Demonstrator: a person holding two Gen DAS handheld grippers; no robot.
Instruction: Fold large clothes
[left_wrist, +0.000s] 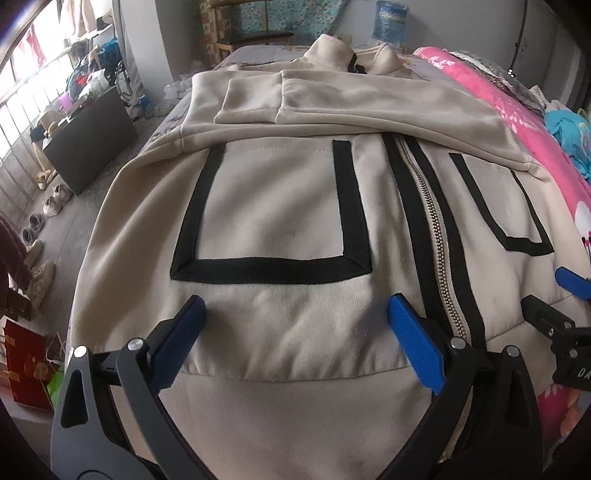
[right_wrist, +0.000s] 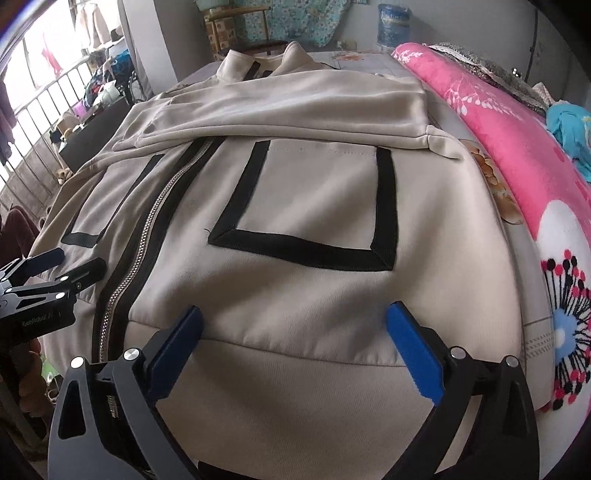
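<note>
A beige zip-up jacket (left_wrist: 280, 206) with black-trimmed pockets lies front-up on the bed, both sleeves folded across its chest. It also fills the right wrist view (right_wrist: 306, 206). My left gripper (left_wrist: 297, 310) is open, its blue pads hovering over the hem band left of the zipper (left_wrist: 439, 236). My right gripper (right_wrist: 295, 317) is open over the hem band right of the zipper (right_wrist: 147, 229). Each gripper shows at the edge of the other's view: the right one (left_wrist: 554, 295) and the left one (right_wrist: 70, 266). Neither holds cloth.
A pink flowered blanket (right_wrist: 517, 147) lies along the jacket's right side. A dark cabinet (left_wrist: 88, 140) and several shoes (left_wrist: 51, 203) stand on the floor to the left. A water bottle (left_wrist: 388, 22) and a chair (left_wrist: 251, 37) are beyond the bed.
</note>
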